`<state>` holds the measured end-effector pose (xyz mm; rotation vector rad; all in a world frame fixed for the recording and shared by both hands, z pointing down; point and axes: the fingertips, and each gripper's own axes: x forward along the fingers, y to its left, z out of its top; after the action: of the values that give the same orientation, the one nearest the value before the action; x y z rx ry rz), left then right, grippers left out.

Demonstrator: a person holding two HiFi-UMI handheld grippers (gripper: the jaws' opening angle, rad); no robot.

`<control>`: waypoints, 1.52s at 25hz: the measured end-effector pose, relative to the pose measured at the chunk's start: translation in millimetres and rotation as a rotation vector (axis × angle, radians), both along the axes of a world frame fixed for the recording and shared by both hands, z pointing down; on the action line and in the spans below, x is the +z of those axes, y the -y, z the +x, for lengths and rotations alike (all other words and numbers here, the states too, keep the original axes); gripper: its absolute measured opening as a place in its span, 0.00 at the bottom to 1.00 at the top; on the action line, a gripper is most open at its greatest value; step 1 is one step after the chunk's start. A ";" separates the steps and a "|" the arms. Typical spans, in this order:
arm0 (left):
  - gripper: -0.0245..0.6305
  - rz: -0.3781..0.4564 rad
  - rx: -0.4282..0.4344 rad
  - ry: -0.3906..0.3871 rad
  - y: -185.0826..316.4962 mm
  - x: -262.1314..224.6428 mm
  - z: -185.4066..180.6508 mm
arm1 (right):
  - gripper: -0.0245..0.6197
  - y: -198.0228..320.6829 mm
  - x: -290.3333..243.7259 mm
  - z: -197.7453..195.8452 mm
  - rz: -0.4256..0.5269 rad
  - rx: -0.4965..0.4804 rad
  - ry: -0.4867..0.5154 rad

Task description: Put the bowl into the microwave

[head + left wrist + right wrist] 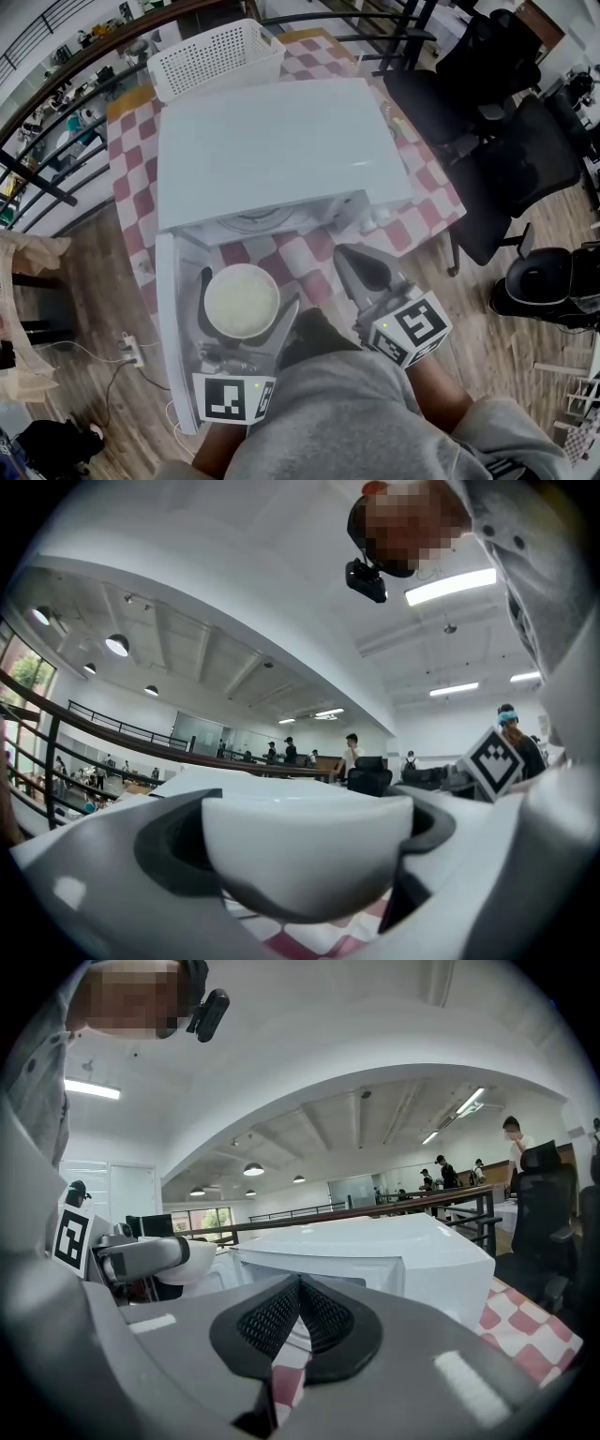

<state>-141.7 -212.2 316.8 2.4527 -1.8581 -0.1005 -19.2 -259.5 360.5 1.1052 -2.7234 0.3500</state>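
Note:
A white bowl (240,295) hangs in front of the white microwave (272,150), just below its open cavity, where the glass turntable (255,221) shows. My left gripper (246,311) is shut on the bowl, one jaw on each side of it. In the left gripper view the bowl (309,850) fills the space between the jaws, with the microwave top (234,782) behind it. The microwave door (166,319) is swung open to the left, beside the bowl. My right gripper (349,259) is shut and empty, to the right of the bowl over the checkered tablecloth (309,267); its pads (323,1314) touch.
A white plastic basket (216,54) stands on the table behind the microwave. Black office chairs (511,159) crowd the table's right side. A power strip (130,352) lies on the wooden floor at the left, and a dark railing (56,150) runs along the far left.

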 end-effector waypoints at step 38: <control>0.85 -0.311 -0.058 0.123 138.9 168.0 -7.8 | 0.03 56.7 33.4 -26.6 -0.075 -0.158 -0.003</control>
<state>-149.5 -351.1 484.8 2.2386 -1.8284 0.3188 -45.8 -316.2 394.0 0.8649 -2.7479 0.4222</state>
